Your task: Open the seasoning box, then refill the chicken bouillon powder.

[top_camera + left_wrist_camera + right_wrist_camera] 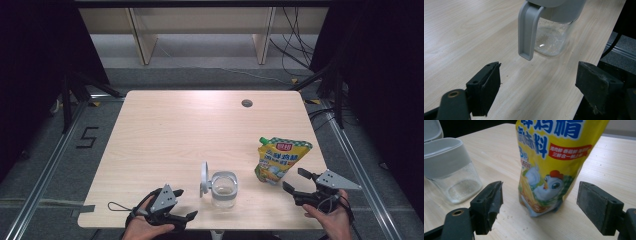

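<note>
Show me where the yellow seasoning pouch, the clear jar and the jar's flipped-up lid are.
yellow seasoning pouch (281, 161): high view, middle of its printed front.
clear jar (223, 190): high view, its grey collar and glass body.
lid (204, 177): high view, the raised grey flap.

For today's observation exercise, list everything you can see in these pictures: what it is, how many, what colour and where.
Table: one, light wood, centre of the high view.
Jar: one, clear with grey rim, lid flipped open at its left, near front edge.
Pouch: one, yellow with green top, upright, right of the jar.
Cable hole: one, grey, far right of the tabletop.
Left gripper: one, black, open, front left, aimed at the jar.
Right gripper: one, black, open, facing the pouch.
Hands: two, bottom edge.
</note>
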Motion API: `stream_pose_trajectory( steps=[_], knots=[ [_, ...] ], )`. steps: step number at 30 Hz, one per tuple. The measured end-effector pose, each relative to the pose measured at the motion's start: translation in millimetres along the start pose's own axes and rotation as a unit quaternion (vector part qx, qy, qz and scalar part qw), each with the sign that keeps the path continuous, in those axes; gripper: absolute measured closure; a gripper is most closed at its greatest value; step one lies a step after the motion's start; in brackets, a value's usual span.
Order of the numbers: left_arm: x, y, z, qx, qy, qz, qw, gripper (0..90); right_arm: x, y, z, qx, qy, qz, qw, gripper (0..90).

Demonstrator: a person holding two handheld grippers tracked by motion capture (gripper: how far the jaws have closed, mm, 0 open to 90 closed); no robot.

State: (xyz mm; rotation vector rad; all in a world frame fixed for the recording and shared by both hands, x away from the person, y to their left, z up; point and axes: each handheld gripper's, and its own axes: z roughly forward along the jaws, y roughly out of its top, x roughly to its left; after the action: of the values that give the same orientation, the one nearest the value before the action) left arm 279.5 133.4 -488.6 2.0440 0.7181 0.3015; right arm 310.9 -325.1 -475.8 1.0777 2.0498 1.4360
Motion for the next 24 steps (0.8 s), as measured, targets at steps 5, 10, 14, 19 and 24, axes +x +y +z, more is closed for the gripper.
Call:
stream_pose_trajectory(
  steps=[5, 10, 14, 19, 24],
  knots=[
    [-0.3, -0.7, 1.6, -0.006, -0.002, -0.008, 0.9999, 19.3, -11.3, -2.6, 5.2, -0.006, 0.002, -0.005, 1.0000, 20.0],
    [-0.1, 0.1, 1.3, 0.001, -0.004, -0.005, 1.0000, 19.3, -17.1, -4.8, 13.1, -0.006, 0.009, -0.004, 0.9999, 18.7],
    [0.4, 0.0, 0.5, 0.006, -0.001, 0.007, 1.0000, 19.2, -15.4, -4.7, 16.2, 0.003, 0.009, 0.006, 0.9999, 18.6],
    [0.3, 0.0, -0.7, 0.010, -0.002, 0.008, 0.9999, 19.2, -21.1, -3.5, 20.9, 0.001, 0.006, -0.014, 0.9999, 18.0],
    [-0.7, -0.5, -0.2, 0.005, -0.004, 0.003, 1.0000, 19.2, -25.3, -1.3, 28.8, -0.010, 0.021, -0.012, 0.9997, 18.3]
  ],
)
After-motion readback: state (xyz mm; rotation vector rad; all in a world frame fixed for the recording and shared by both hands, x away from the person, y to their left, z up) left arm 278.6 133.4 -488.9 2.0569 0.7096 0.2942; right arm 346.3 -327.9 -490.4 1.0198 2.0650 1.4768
